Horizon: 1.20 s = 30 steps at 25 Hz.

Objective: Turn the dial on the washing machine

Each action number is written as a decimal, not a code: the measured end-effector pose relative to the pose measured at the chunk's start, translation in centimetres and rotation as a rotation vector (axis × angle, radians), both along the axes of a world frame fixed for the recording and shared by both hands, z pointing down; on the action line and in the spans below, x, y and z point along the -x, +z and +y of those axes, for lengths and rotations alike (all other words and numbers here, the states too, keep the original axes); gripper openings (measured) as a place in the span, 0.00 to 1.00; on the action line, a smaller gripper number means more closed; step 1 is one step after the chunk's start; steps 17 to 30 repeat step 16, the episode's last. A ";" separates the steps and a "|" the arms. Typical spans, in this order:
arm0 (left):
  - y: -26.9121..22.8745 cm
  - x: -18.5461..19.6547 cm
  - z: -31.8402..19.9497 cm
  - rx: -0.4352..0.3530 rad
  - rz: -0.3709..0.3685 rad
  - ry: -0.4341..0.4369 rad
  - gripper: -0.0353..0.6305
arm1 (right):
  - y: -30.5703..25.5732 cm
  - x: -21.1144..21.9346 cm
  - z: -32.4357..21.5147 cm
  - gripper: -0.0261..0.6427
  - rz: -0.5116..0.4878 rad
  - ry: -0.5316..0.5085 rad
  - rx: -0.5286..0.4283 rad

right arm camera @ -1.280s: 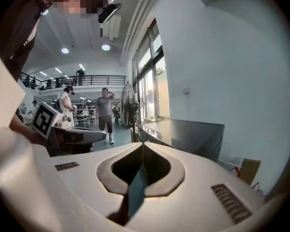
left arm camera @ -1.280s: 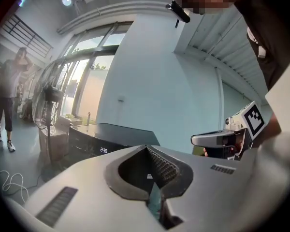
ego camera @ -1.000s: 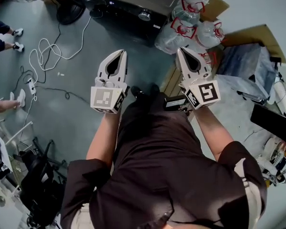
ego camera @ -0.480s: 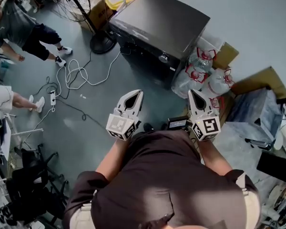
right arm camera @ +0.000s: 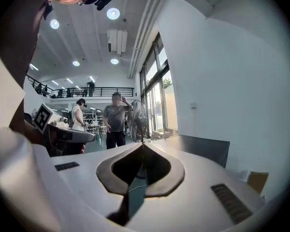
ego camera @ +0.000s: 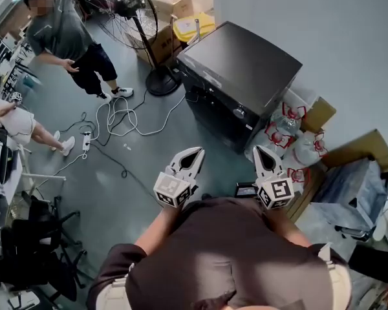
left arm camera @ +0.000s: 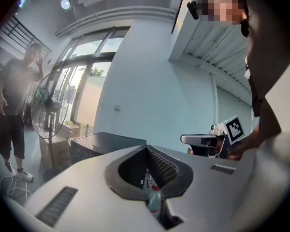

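1. We held both tools up in front of our chest. The left gripper [ego camera: 195, 152] and the right gripper [ego camera: 261, 151] each had their jaws pressed together with nothing between them.
2. The washing machine [ego camera: 246, 63] stood ahead of us against the wall, well apart from both tools. Its dial [ego camera: 238, 112] showed as a small round knob on the dark front face, below the lid's edge.
3. With the tools shut, empty and far from the knob, the scene fit either a walk up to the dial or a step back from it.
4. We judged that working so small a knob well meant meeting it square to the front face, jaws spread just past its rim, then rolling the wrist without dragging sideways.
5. Loose cables [ego camera: 116, 118] lay on the floor to the left and were worth stepping around.
6. Clear bags [ego camera: 291, 134] with red markings sat just beside the machine; we could not tell their contents.
7. Cardboard boxes [ego camera: 171, 4] and a yellow bin [ego camera: 195, 26] stood behind it, and their insides were not shown.
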<state>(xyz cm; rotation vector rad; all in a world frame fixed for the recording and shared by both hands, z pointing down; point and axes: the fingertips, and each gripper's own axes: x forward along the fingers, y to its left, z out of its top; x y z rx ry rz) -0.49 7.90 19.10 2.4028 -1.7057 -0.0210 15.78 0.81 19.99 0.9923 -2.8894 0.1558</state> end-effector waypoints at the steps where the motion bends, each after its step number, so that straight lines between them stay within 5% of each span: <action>1: 0.0 0.2 -0.2 -0.002 0.004 0.001 0.08 | -0.2 0.4 -0.1 0.07 -0.003 -0.008 -0.004; 30: -0.9 2.0 -1.6 0.008 0.015 0.011 0.08 | -0.6 3.6 -1.4 0.07 0.005 -0.021 -0.006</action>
